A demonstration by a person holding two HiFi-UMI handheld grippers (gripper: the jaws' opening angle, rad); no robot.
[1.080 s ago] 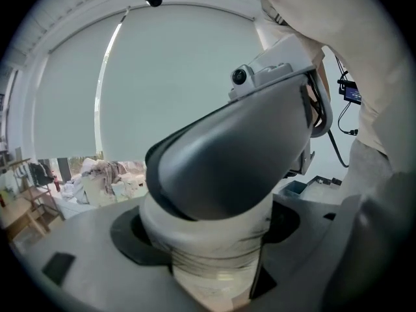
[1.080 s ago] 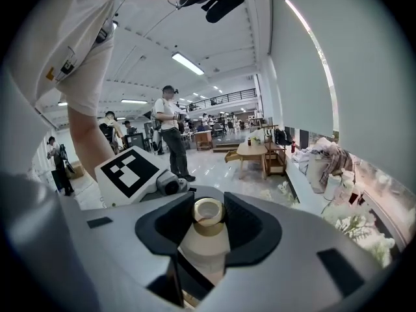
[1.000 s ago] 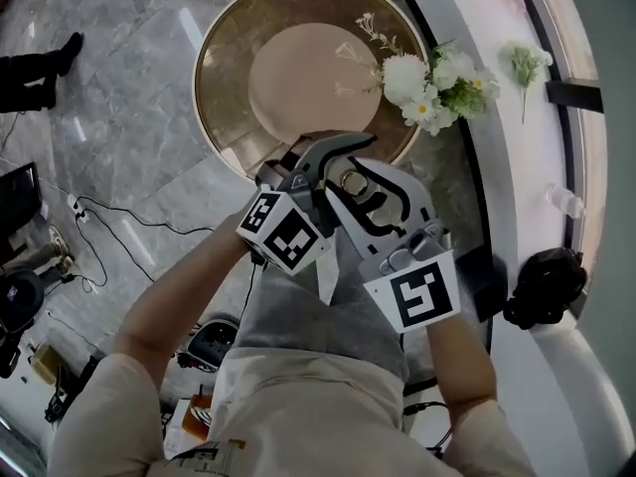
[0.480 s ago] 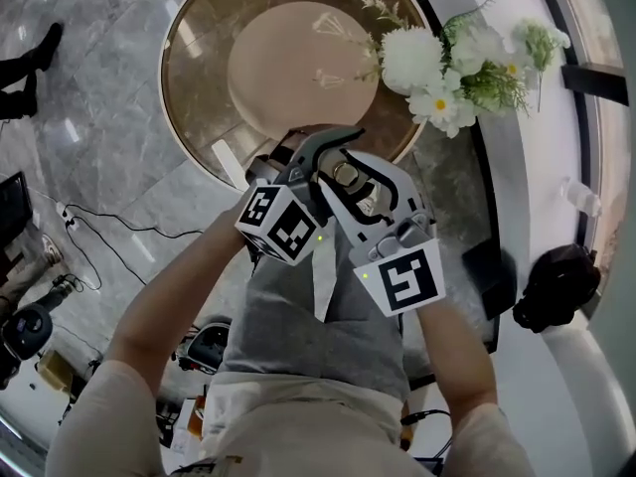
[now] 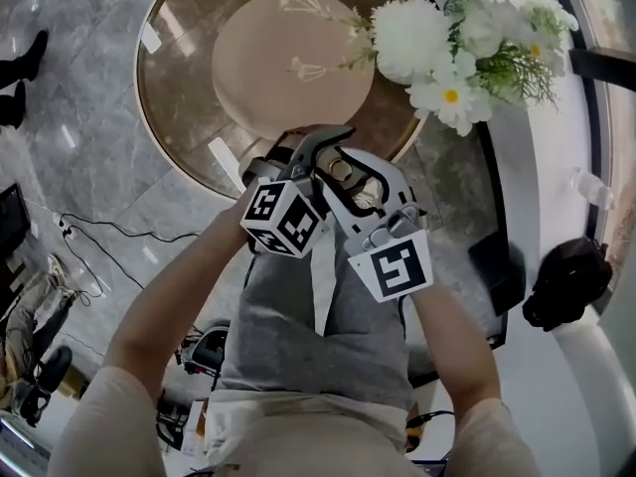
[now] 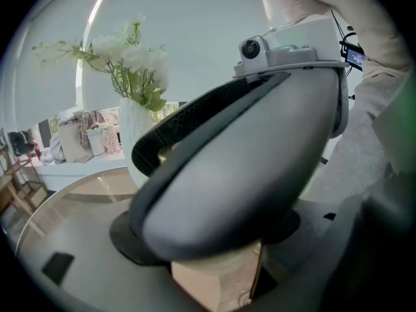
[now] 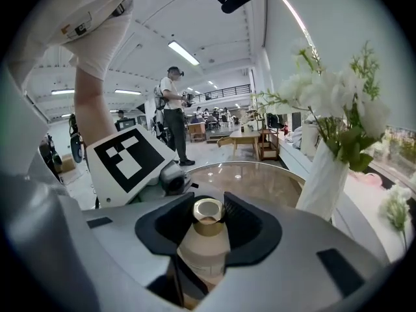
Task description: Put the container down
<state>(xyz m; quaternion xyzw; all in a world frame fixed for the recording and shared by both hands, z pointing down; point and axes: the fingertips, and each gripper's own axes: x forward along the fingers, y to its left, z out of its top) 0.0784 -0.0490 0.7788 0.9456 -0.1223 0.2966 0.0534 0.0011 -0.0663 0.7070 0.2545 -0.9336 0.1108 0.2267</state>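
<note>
A pale beige container (image 5: 364,195) with a gold neck is held in the air in front of my body, over the near rim of the round glass table (image 5: 169,97). My right gripper (image 5: 348,182) is shut on it: in the right gripper view its dark pads (image 7: 250,226) press both sides of the container (image 7: 203,246) just under the gold top. My left gripper (image 5: 323,157) crosses in from the left. In the left gripper view its dark pads (image 6: 127,239) sit against the container (image 6: 208,275), and the right gripper's grey body hides most of it.
White flowers (image 5: 457,48) in a white vase (image 7: 322,181) stand at the table's far right edge. A black bag (image 5: 566,281) lies on the white ledge at right. Cables (image 5: 99,232) run over the marble floor at left. A person (image 7: 174,116) stands beyond the table.
Both grippers stay locked together on the container. The table and the flowers have slid left and nearer in the head view, and the flowers look larger.
</note>
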